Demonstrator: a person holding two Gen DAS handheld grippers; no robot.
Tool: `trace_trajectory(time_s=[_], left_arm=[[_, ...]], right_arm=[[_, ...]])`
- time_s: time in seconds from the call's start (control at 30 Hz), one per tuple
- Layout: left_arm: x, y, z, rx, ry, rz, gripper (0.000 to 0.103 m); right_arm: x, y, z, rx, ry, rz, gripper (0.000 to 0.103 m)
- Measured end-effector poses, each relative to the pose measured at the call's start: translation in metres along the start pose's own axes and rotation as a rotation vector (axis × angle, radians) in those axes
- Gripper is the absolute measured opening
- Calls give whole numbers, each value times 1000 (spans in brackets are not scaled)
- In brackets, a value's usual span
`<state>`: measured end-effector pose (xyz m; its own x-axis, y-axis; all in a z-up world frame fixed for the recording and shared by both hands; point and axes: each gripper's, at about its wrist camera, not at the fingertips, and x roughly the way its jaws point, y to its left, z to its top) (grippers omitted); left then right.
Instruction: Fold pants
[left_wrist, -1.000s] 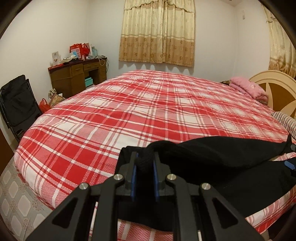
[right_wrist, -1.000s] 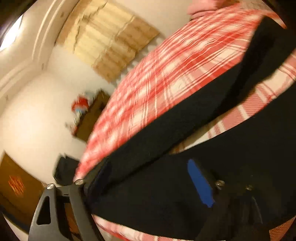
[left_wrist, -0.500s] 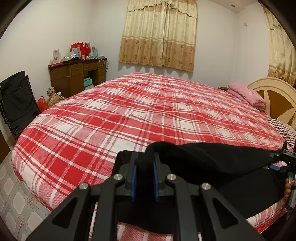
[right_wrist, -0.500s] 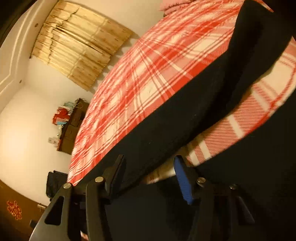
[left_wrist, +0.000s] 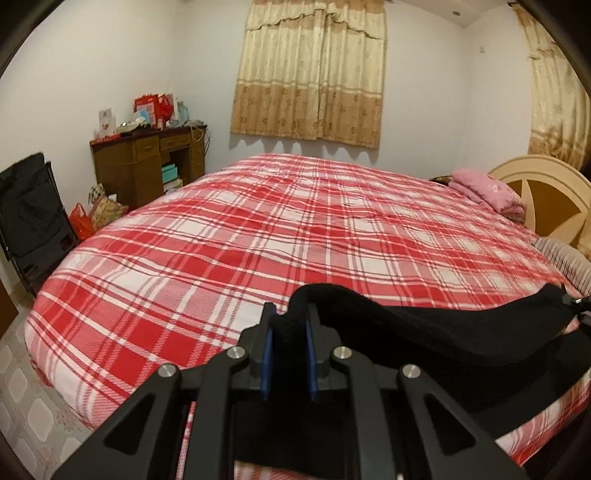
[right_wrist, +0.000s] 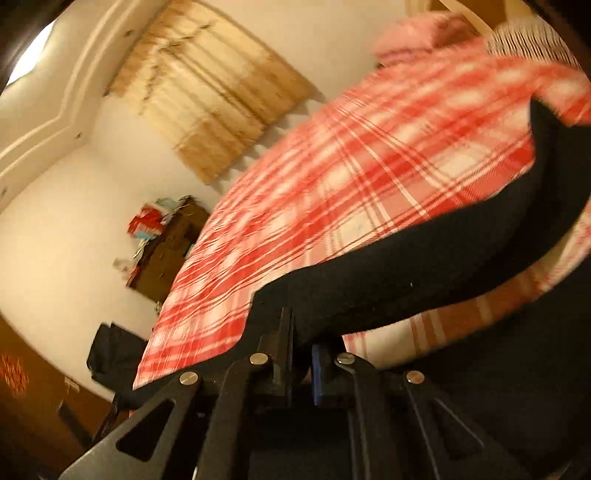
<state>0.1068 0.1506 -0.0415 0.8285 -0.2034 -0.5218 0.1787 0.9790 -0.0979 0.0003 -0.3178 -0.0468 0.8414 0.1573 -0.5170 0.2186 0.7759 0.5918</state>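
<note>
Black pants (left_wrist: 436, 332) lie along the near edge of a red plaid bed (left_wrist: 295, 229). My left gripper (left_wrist: 289, 332) is shut on a fold of the pants and holds it raised above the bedspread. In the right wrist view my right gripper (right_wrist: 303, 343) is shut on another edge of the black pants (right_wrist: 424, 280), which stretch up and right as a taut band over the bed (right_wrist: 351, 177). The right gripper shows at the far right edge of the left wrist view (left_wrist: 576, 306).
A pink folded blanket (left_wrist: 487, 192) and a cream headboard (left_wrist: 546, 199) are at the right. A wooden desk (left_wrist: 147, 166) with boxes, bags and a black folded chair (left_wrist: 29, 218) stand at the left. Tiled floor (left_wrist: 26, 398) is below the bed's edge.
My right gripper has closed on the pants edge; half a second ago it was open around it. My left gripper has lifted its fold a little higher.
</note>
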Motion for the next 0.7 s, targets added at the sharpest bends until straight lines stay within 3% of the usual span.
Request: trace_trajectory(time_s=[0.1,0.23,0.3,0.37,0.4,0.43,0.47,0.5,0.57,0.6,0.63,0.7], left_arm=[[-4,7,-16,41,6,4,17],[6,17,-48,91,67,38,24],[18,17,-56,102,93,79,30],[20,16,-60,111,112,88,31],[18,14,-61,126,111,98,41],[15,13,-62,150,110,122,63],[13,14,-62,167,115,152,74],[11,16,-63,172,119,176,87],[5,24,-63,173,136,213,89],[3,28,-63,162,143,214,90],[0,36,-62,141,152,220,92],[-6,46,-59,116,160,252,92]], right_arm=[[-20,7,-36,-98,28,-80,7],[-14,-14,-92,-152,99,-190,8],[1,-28,-112,-157,149,-228,11],[2,-25,-114,-214,130,-251,10],[2,-19,-112,-257,129,-270,11],[3,-15,-110,-291,143,-290,12],[2,-15,-110,-297,157,-299,14],[-1,-17,-108,-283,175,-296,18],[-11,-25,-108,-230,193,-253,34],[-20,-29,-109,-206,191,-234,50],[-28,-29,-110,-197,185,-227,58],[-40,-24,-109,-193,195,-207,59]])
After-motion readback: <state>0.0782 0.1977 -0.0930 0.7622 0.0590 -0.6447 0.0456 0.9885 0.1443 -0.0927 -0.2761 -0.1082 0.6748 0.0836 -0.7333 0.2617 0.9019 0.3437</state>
